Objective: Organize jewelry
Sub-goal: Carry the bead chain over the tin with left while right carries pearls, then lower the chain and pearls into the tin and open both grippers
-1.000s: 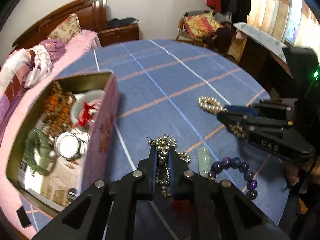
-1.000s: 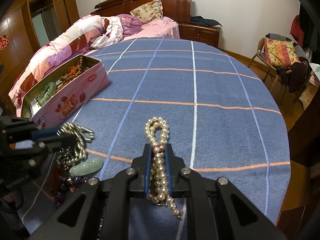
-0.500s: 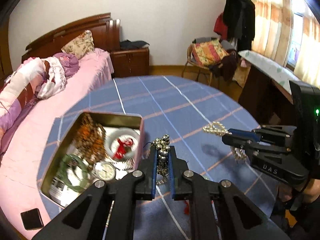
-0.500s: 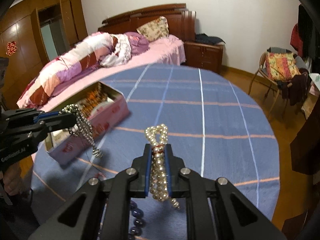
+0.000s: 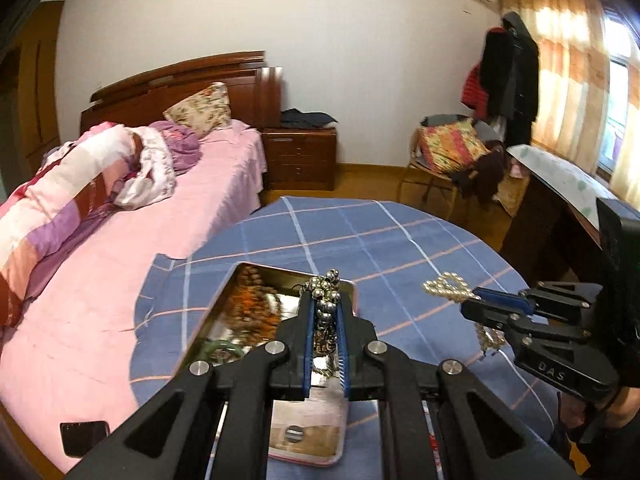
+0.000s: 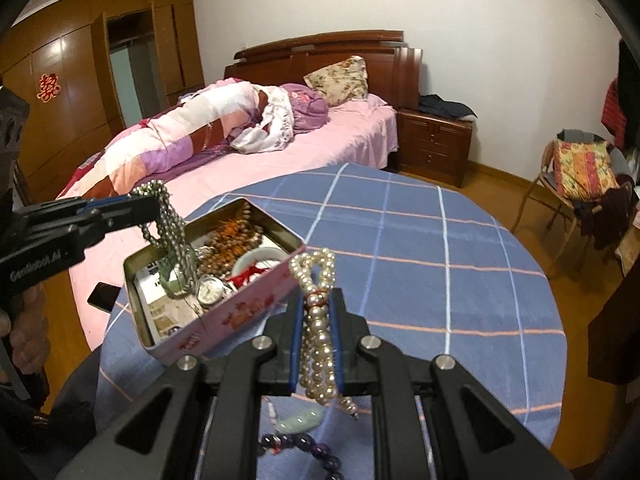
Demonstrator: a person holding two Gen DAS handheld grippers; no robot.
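Nearest in the right wrist view, at six o'clock under the tool, two pieces are left on the cloth [image 6: 420,240]: a pale green pendant [image 6: 302,420] and a purple bracelet [image 6: 316,450] just below it. Neither is touched by anything, so these look like the remaining work.

Above them the right gripper [image 6: 317,312] is clenched on a pearl strand [image 6: 316,280], its loop standing up past the fingertips and its tail hanging below the jaws. The strand is in the air, clear of the cloth, with the tin [image 6: 224,320] just beyond it at ten o'clock.

In the left wrist view the left gripper [image 5: 325,312] is likewise clamped tight on a silver chain [image 5: 326,292], bunched between the pads. From the right view the chain dangles from the fingertips at nine o'clock, and its lower end hangs over the open tin, perhaps just reaching the contents; I cannot tell whether it touches.

The tin sits on the cloth towards the bed side, lid off. It already holds brown beads [image 6: 236,236], a green bangle [image 6: 174,278], a watch [image 6: 209,291] and a white dish [image 6: 256,260] with something red in it.

My judgement: the task is well underway. Several pieces are stored, two are carried and not yet dropped in, two more wait on the cloth.
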